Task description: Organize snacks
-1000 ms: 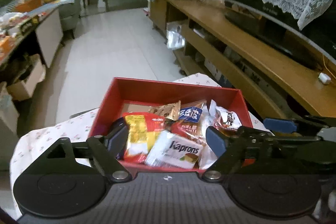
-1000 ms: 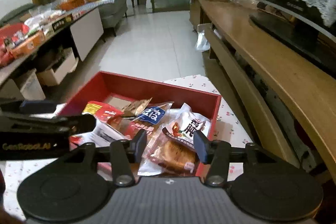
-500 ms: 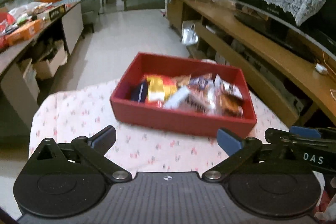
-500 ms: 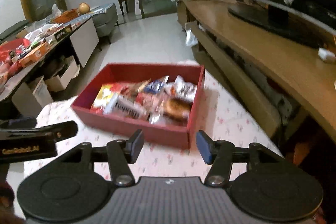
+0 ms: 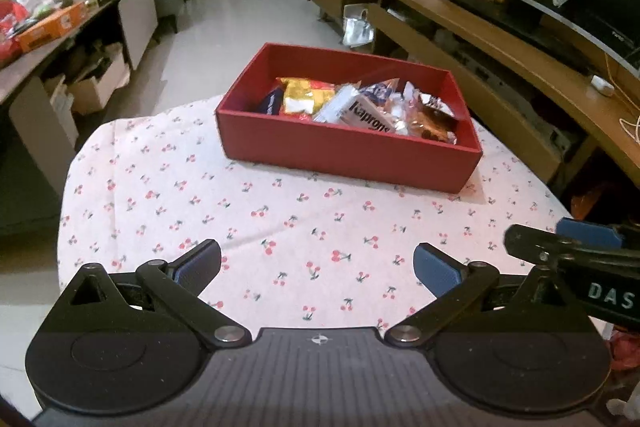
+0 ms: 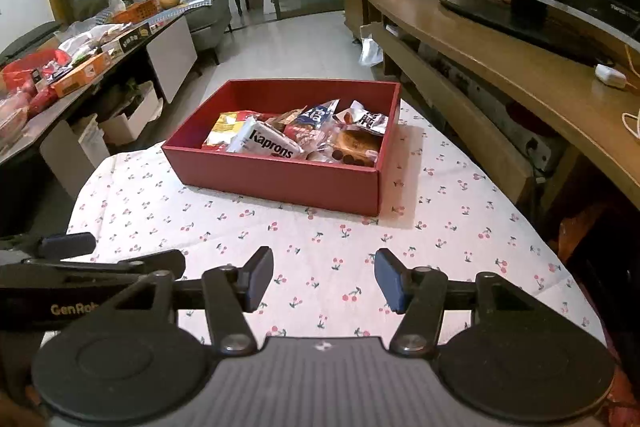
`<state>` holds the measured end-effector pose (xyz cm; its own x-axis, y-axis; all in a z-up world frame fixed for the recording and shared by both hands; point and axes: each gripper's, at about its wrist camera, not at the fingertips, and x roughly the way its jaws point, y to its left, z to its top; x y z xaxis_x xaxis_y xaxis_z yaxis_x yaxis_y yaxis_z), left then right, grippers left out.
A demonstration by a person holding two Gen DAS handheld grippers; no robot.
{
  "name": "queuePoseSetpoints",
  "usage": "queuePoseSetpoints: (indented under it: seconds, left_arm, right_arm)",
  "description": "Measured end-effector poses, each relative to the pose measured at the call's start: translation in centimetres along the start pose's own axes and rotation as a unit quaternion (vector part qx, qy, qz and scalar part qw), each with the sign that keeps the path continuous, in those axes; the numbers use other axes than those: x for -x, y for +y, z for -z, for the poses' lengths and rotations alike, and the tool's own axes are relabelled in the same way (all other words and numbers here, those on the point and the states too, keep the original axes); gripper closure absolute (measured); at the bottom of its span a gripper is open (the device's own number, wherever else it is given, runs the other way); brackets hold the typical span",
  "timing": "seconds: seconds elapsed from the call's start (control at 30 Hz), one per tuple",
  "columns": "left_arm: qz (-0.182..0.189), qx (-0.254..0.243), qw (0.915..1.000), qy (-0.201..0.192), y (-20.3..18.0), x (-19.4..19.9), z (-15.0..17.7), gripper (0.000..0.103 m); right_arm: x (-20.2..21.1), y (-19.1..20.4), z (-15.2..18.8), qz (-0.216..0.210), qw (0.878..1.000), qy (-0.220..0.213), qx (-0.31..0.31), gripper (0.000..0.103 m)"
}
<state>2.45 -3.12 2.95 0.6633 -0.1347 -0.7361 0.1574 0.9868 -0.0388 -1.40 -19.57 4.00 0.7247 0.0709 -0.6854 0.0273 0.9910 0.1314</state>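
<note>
A red box point(image 5: 344, 151) point(image 6: 276, 179) stands on the far part of a small table covered by a cherry-print cloth point(image 5: 280, 227) point(image 6: 320, 247). Several snack packets lie inside it, among them a white Kaprons pack point(image 5: 364, 111) point(image 6: 272, 143) and a yellow bag point(image 5: 306, 95) point(image 6: 228, 125). My left gripper point(image 5: 316, 267) hangs open over the cloth, well short of the box, nothing between its blue pads. My right gripper point(image 6: 324, 279) is also open and empty over the near cloth. Each gripper shows at the edge of the other's view.
A long wooden TV bench point(image 5: 520, 51) point(image 6: 500, 59) with a television runs along the right. A cluttered side table point(image 5: 52, 23) point(image 6: 60, 75) with boxes and bags stands at the left. Tiled floor point(image 5: 248, 23) stretches beyond the small table toward a chair and glass door.
Both grippers have pulled back from over the box toward the near side of the table. The left jaws widened from around the packets, which stayed in the box.
</note>
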Motion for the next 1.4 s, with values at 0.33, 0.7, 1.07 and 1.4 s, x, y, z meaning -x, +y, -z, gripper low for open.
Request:
queuePoseSetpoints:
  seconds: [0.33,0.7,1.07,1.4]
  left_arm:
    - [0.006,0.01,0.9998,0.018,0.0,0.2,1.4,0.0]
    - [-0.004,0.005,1.0,0.007,0.0,0.7,1.6,0.0]
    - [-0.002,0.008,0.9999,0.01,0.2,0.6,1.7,0.0]
    - [-0.006,0.009,0.9999,0.01,0.3,0.6,1.7,0.0]
  right_arm:
    - [0.7,0.6,1.3,-0.01,1.0,0.007,-0.003,0.032]
    - [0.5,0.6,1.8,-0.007,1.0,0.016,-0.001,0.032]
    - [0.4,0.6,1.8,-0.007,1.0,0.018,0.001,0.032]
    - [0.3,0.7,1.8,-0.005,1.0,0.018,0.003,0.032]
